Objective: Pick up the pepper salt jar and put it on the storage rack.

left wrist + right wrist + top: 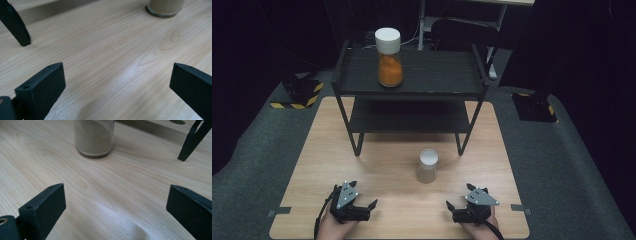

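On wooden table (312, 165), beige jar (427, 165), black shelf (412, 75), left gripper (364, 207), right gripper (457, 207) wide, dark room

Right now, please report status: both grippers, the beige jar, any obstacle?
Left gripper open, empty. Right gripper open, empty. Beige jar upright on table, untouched, in front of shelf rack. Nothing in the way.
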`<act>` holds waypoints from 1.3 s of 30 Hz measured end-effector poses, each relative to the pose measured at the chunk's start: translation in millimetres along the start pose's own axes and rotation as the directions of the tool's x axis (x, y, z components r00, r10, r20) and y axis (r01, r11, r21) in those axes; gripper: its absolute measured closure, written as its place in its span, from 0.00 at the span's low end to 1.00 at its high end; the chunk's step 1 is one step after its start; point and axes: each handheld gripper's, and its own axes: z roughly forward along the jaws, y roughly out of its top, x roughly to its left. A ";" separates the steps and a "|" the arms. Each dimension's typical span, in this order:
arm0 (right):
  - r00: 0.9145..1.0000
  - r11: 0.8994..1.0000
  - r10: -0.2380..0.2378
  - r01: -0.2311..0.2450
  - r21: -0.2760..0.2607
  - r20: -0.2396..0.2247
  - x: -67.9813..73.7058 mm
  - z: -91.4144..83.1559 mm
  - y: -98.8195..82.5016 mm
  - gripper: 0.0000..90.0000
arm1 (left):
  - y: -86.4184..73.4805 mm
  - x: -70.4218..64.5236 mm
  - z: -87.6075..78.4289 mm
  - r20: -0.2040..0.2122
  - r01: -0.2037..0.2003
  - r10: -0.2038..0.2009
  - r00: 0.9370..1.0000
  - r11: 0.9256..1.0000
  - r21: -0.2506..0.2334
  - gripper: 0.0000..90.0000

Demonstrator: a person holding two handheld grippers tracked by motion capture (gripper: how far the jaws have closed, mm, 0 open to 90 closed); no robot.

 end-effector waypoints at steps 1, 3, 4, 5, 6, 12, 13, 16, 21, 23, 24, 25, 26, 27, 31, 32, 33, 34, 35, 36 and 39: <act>1.000 1.000 0.000 0.000 -0.003 0.003 0.6 -0.4 -0.7 0.02 | -0.2 -0.1 -0.2 -0.002 0.003 -0.003 1.000 1.000 -0.001 0.01; 1.000 1.000 0.003 -0.003 0.000 0.002 0.4 -0.7 -0.4 0.02 | -1.0 -2.3 -0.6 -0.014 0.008 -0.008 1.000 1.000 -0.005 0.01; 1.000 1.000 0.005 -0.005 -0.003 0.003 0.4 -0.9 -1.0 0.02 | -0.4 -2.5 -0.5 -0.013 0.005 -0.005 1.000 1.000 -0.002 0.01; 1.000 1.000 0.006 -0.006 -0.005 0.004 0.3 -1.1 -1.4 0.02 | 0.1 -2.7 0.0 -0.012 0.001 -0.001 1.000 1.000 0.001 0.01; 1.000 1.000 0.006 -0.006 -0.006 0.001 -0.2 -1.1 -1.4 0.02 | 0.8 -2.9 0.2 -0.013 -0.002 0.002 1.000 1.000 0.005 0.01; 1.000 1.000 0.000 0.000 -0.005 -0.003 -0.2 -0.9 -1.2 0.02 | 1.3 -5.2 0.3 -0.020 0.006 -0.006 1.000 1.000 0.008 0.01; 1.000 1.000 -0.001 0.001 -0.005 -0.002 0.0 -0.9 -1.2 0.02 | 1.1 -4.8 0.2 -0.018 0.006 -0.006 1.000 1.000 0.007 0.01; 1.000 1.000 0.001 -0.001 -0.011 -0.002 -0.3 -1.3 -2.2 0.02 | 0.8 -3.6 -0.2 -0.010 0.006 -0.006 1.000 1.000 0.006 0.01; 1.000 1.000 0.002 -0.002 -0.016 0.001 -0.3 -1.6 -3.0 0.02 | 0.4 -2.9 -0.6 -0.003 0.005 -0.005 1.000 1.000 0.005 0.01; 1.000 1.000 0.003 -0.003 -0.018 0.002 -0.2 -1.7 -2.9 0.02 | 0.1 -1.9 -0.8 0.002 0.006 -0.006 1.000 1.000 0.003 0.01; 1.000 1.000 0.002 -0.002 -0.022 0.002 0.0 -2.3 -2.8 0.02 | -0.2 -1.6 -0.8 0.004 0.007 -0.007 1.000 1.000 0.002 0.01; 1.000 1.000 0.001 -0.001 -0.026 0.004 0.5 -2.9 -2.7 0.02 | -0.5 -1.3 -0.9 0.007 0.008 -0.008 1.000 1.000 0.000 0.01; 1.000 0.999 -0.002 0.002 -0.033 0.007 1.3 -4.0 -2.5 0.02 | -0.6 -1.2 -0.9 0.008 0.007 -0.007 1.000 1.000 -0.001 0.01; 1.000 0.999 -0.004 0.005 -0.042 0.009 1.8 -5.2 -2.3 0.02 | -0.3 -1.2 -1.0 0.007 0.004 -0.004 1.000 1.000 0.001 0.01; 1.000 0.996 -0.003 0.004 -0.085 0.014 4.5 -13.0 -0.2 0.02 | -0.7 -0.6 -1.0 0.011 0.007 -0.007 1.000 1.000 -0.001 0.01; 1.000 0.996 -0.003 0.004 -0.085 0.014 4.5 -13.0 -0.2 0.02 | -1.0 -0.4 -1.1 0.011 0.008 -0.008 1.000 1.000 -0.003 0.01; 1.000 0.996 -0.003 0.005 -0.093 0.017 5.3 -14.7 0.4 0.02 | -1.1 -0.3 -1.3 0.012 0.008 -0.008 1.000 1.000 -0.003 0.01; 1.000 0.995 -0.001 0.003 -0.103 0.020 6.2 -16.5 1.2 0.02 | -1.1 -0.2 -1.4 0.012 0.008 -0.008 1.000 1.000 -0.003 0.01; 1.000 0.994 0.000 0.002 -0.107 0.017 6.2 -17.4 1.9 0.01 | -1.1 -0.1 -1.3 0.014 0.008 -0.008 1.000 1.000 -0.003 0.01; 1.000 0.994 -0.001 0.003 -0.113 0.015 6.4 -18.9 3.4 0.01 | -1.1 -0.3 -1.3 0.013 0.007 -0.007 1.000 1.000 -0.003 0.01; 1.000 0.991 0.004 -0.003 -0.132 0.007 6.7 -21.7 6.3 0.01 | -1.0 -0.5 -1.3 0.014 0.004 -0.004 1.000 1.000 -0.003 0.01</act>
